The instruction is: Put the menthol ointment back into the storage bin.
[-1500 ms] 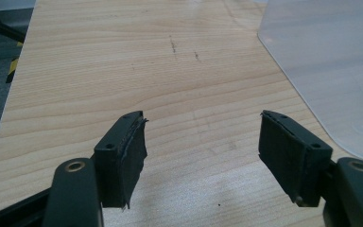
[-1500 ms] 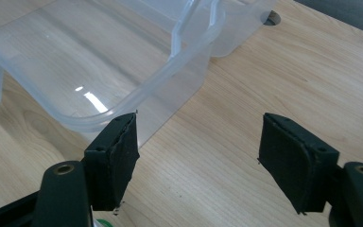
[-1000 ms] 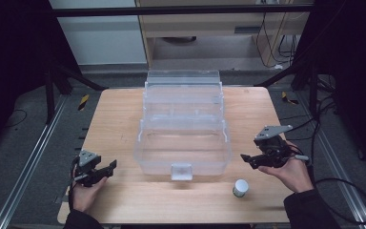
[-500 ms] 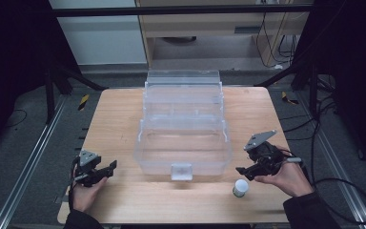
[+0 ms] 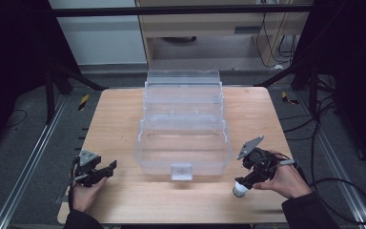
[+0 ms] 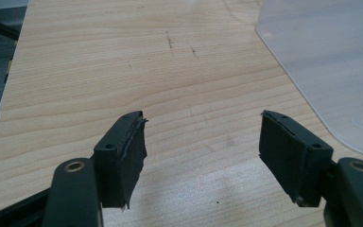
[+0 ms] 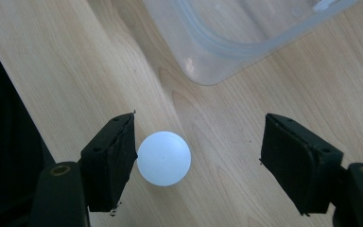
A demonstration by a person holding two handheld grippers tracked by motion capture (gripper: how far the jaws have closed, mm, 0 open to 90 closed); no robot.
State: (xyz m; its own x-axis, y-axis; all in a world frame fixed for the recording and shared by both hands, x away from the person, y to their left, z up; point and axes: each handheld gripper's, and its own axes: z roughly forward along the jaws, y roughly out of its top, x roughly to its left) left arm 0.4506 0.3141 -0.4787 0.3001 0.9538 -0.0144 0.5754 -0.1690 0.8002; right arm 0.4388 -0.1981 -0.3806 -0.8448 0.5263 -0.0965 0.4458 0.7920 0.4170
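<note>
Wooden table [image 5: 124, 114], light grain, faint dark scuffs on its surface in the left gripper view. Grey floor [image 5: 24, 143] on both sides. Metal rail [image 5: 26, 167] along the left of the table. Black cables [image 5: 314, 124] on the floor at right. Pale cabinet [image 5: 209, 28] behind the table.

1. Table [image 5: 124, 119]: pale wood, light tan with fine darker grain lines.
2. Storage box [image 5: 183, 129]: clear, colourless plastic; frosted where it shows in the left gripper view.
3. Small round object [image 7: 163, 158]: plain white, matte, no markings.
4. Left gripper [image 6: 203, 142] and right gripper [image 7: 198, 151]: black jaws; grey plate on top in the high view.
5. Floor [image 5: 24, 143]: dark grey; yellow-black striped markers [image 5: 83, 101] beside the table.
</note>
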